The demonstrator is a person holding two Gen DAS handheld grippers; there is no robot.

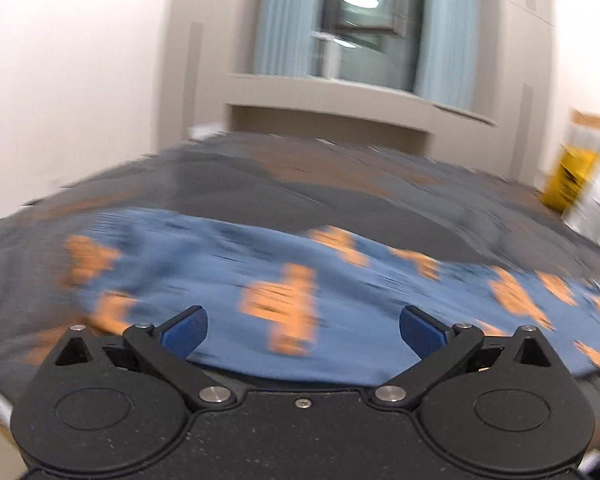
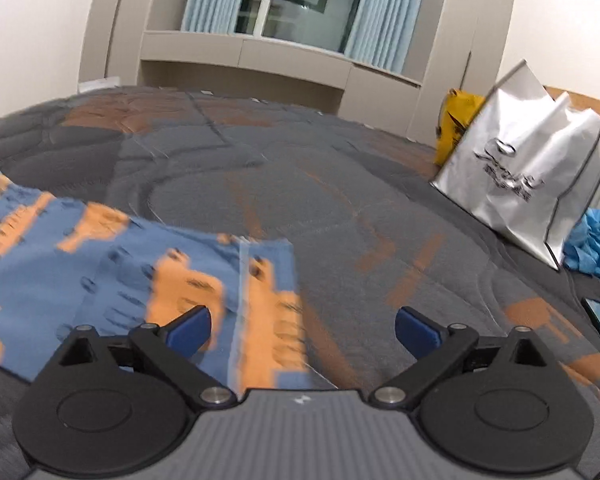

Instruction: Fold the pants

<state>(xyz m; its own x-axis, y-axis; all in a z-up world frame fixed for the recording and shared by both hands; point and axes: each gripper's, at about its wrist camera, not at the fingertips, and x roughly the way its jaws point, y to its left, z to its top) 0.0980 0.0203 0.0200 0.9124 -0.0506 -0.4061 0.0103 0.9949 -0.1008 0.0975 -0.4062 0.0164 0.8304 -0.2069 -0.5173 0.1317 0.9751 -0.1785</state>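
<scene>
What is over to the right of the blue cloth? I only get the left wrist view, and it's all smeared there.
Observer: A silver-white shopping bag stands on the gray and orange bedspread, sharp in the right wrist view.
Operator: And that yellow smudge?
Observer: It's a yellow bag standing behind the silver one.
Operator: Where do the pants end?
Observer: The blue pants with orange print end in a straight hem, just ahead of the right tongs, which are open and empty.
Operator: Anything else over there?
Observer: A crumpled blue item lies beyond the silver bag, at the frame's right edge.
</scene>
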